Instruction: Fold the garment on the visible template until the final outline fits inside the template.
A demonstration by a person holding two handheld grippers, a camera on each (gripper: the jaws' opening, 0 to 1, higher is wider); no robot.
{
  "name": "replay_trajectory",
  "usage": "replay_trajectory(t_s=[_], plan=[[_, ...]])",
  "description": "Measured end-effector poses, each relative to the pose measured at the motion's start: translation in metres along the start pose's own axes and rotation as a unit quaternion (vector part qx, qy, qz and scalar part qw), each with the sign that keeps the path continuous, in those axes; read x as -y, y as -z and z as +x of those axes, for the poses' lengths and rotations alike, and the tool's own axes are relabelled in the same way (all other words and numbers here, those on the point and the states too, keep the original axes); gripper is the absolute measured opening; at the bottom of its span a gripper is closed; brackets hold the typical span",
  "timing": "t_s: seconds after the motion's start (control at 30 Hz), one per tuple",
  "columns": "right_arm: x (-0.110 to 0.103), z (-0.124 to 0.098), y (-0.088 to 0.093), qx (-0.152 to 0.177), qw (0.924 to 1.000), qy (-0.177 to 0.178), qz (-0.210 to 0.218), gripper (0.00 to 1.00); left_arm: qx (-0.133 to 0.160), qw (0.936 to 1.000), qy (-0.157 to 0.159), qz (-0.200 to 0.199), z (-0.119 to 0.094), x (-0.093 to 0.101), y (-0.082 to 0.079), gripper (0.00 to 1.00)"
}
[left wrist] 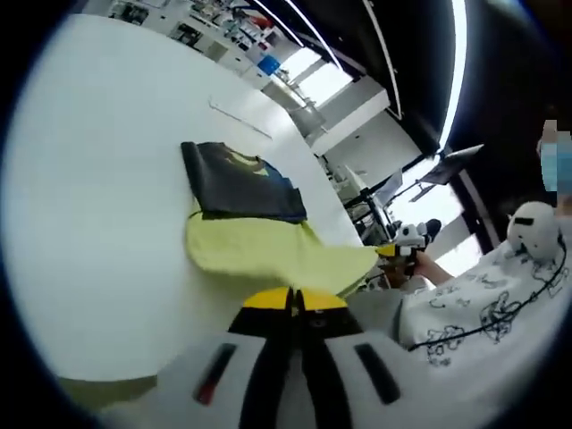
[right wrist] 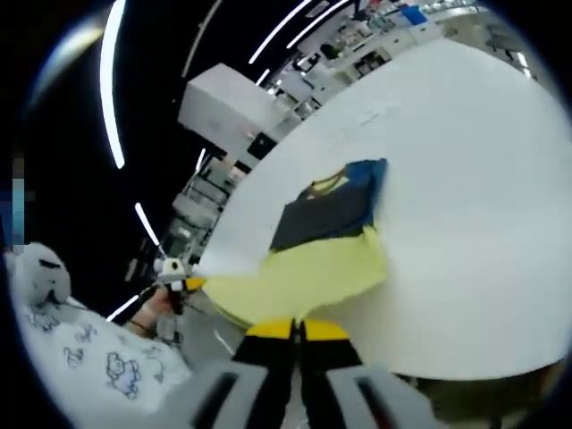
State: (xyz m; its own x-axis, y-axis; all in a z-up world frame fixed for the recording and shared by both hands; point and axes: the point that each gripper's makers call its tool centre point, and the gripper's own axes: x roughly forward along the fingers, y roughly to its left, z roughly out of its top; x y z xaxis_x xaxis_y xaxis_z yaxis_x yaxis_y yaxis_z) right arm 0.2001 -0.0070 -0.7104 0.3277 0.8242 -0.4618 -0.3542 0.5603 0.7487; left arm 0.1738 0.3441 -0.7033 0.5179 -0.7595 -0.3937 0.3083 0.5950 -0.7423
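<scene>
On the white table [left wrist: 107, 179] the garment [left wrist: 250, 219] is laid, its dark blue half folded over the yellow half. The yellow hem is lifted off the table's edge. The left gripper [left wrist: 293, 299] is seen with fingers pressed together, apparently pinching the hem. The right gripper [right wrist: 297, 329] likewise seems clamped on it.

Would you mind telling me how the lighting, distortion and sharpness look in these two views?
Left gripper view: strong fisheye bending of the white table; bright windows blow out behind; the garment is fairly sharp, the left tool soft up close. Right gripper view: ceiling light strips glare against dark; table edge curves; the right tool looks blurred.
</scene>
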Motion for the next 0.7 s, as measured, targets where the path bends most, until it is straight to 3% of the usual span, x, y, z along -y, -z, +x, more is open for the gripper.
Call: replay_trajectory(t_s=[0.37, 0.7], plan=[[0.007, 0.012, -0.05, 0.017, 0.9996, -0.007, -0.021, 0.0, 0.067, 0.9976, 0.011, -0.015, 0.014, -0.02, -0.052, 0.0], [0.019, 0.034, -0.107, 0.064, 0.9976, -0.014, -0.022, 0.0, 0.106, 0.9943, -0.003, -0.004, 0.033, -0.032, -0.096, 0.0]])
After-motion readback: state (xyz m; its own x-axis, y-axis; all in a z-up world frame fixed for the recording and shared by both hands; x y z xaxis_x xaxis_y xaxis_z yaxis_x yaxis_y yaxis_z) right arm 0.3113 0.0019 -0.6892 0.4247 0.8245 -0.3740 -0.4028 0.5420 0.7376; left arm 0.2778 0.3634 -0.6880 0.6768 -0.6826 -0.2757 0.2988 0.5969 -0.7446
